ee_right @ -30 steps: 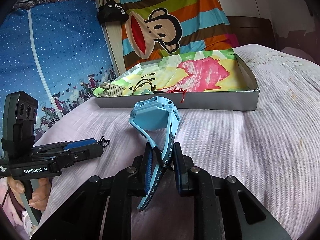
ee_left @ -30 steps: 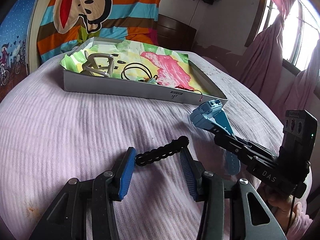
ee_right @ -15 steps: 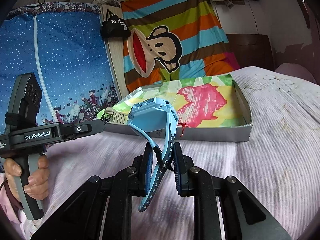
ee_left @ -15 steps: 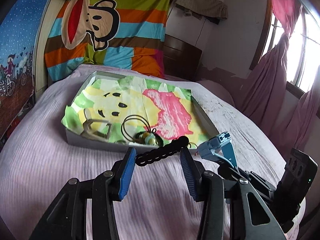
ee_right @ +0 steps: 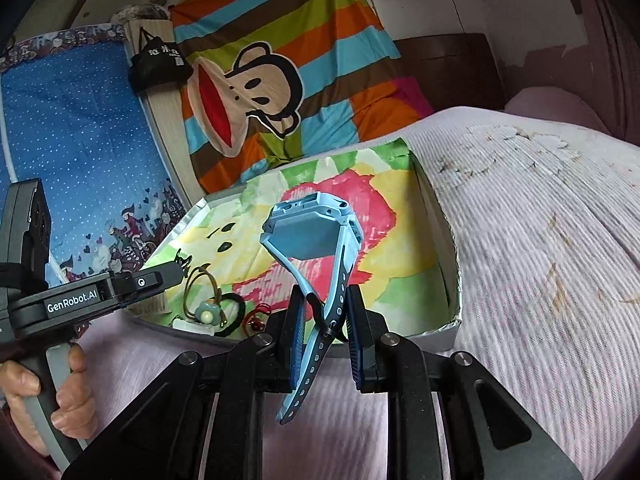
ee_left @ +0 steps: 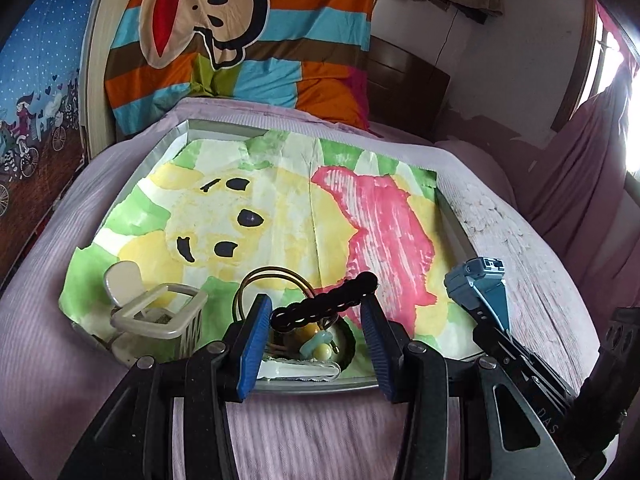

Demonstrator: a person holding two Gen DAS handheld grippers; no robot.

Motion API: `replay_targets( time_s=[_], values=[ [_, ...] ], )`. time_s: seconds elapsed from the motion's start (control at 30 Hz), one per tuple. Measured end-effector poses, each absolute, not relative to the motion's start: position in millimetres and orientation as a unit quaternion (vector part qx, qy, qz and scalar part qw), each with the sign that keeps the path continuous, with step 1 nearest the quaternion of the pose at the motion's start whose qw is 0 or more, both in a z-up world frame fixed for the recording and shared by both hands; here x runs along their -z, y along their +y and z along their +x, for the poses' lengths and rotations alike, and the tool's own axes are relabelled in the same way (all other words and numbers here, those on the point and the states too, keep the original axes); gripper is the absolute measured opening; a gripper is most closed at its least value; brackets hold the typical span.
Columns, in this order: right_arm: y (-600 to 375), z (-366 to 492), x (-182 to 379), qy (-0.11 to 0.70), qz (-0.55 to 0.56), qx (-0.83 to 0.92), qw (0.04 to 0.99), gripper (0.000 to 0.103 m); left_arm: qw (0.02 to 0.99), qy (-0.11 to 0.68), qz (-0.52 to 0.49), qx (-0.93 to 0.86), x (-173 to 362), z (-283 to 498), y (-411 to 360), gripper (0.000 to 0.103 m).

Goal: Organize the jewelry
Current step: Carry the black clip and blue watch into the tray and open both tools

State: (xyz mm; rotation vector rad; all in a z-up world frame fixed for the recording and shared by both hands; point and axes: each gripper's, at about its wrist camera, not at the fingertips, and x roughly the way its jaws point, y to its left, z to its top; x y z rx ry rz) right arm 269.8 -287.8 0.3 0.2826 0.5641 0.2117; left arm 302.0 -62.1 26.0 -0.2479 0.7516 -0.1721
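My left gripper [ee_left: 316,312] is shut on a black beaded bracelet [ee_left: 326,306] and holds it above the near edge of the shallow grey box [ee_left: 168,140], which is lined with a yellow, green and pink cartoon cloth. My right gripper [ee_right: 324,312] is shut on the strap of a light blue watch [ee_right: 312,232], held above the box's near right part [ee_right: 440,240]. The watch also shows in the left wrist view [ee_left: 478,284]. In the box lie a beige hair claw [ee_left: 156,308], thin hair bands [ee_left: 272,280] and a flower hair tie [ee_right: 206,312].
The box sits on a lilac ribbed bedspread [ee_right: 520,240]. A striped monkey blanket [ee_left: 240,40] hangs behind it. A blue starry wardrobe cover [ee_right: 80,140] stands at the left, and pink curtains [ee_left: 580,180] at the right.
Both grippers rose from the bedspread and moved forward over the box, the left with the bracelet, the right with the watch. The grips have not changed.
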Motion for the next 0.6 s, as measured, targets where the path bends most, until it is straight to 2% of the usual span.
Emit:
replay_targets(
  time_s=[0.6],
  values=[
    [-277.4,305.6,11.5,0.35,0.123,-0.102,0.923,0.021,0.91,0.397,-0.089,0.074,-11.1,312.1,-77.1,0.044]
  ],
)
